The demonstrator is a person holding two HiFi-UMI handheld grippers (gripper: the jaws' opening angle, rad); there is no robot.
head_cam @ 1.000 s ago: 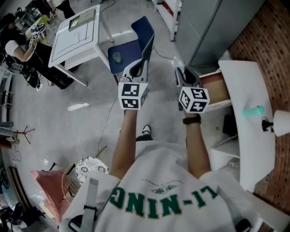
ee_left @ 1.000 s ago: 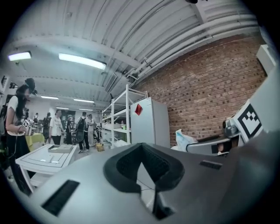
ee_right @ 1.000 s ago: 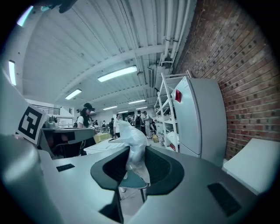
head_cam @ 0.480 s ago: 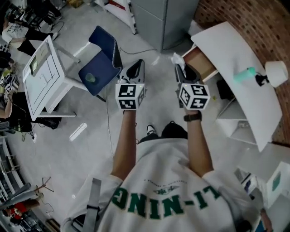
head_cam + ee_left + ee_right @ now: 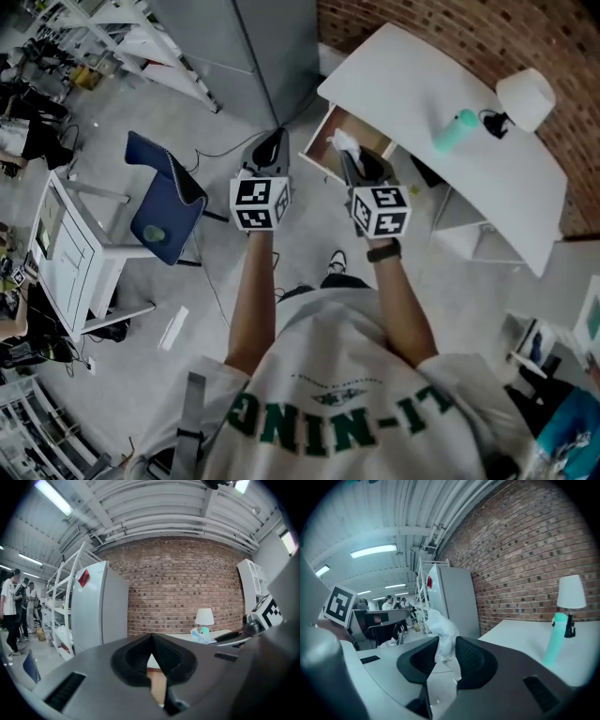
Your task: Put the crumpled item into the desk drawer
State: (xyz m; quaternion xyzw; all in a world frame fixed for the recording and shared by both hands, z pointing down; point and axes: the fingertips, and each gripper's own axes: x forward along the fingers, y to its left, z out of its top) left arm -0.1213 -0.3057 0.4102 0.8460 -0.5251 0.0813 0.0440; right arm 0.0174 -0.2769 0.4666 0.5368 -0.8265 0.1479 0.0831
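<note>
The crumpled item, a wad of white plastic, sticks out of my right gripper, which is shut on it. It hangs over the open wooden drawer under the white desk. In the right gripper view the crumpled item is pinched between the dark pads of that gripper. My left gripper hovers just left of the drawer. The left gripper view shows my left gripper with its pads meeting and nothing between them.
On the desk stand a teal bottle and a white lamp. A grey cabinet is left of the desk, against the brick wall. A blue chair and a white table are at the left. People stand far off.
The view has swung towards the desk. The open drawer has come from the upper right to just ahead of both grippers. The right gripper still holds the crumpled item.
</note>
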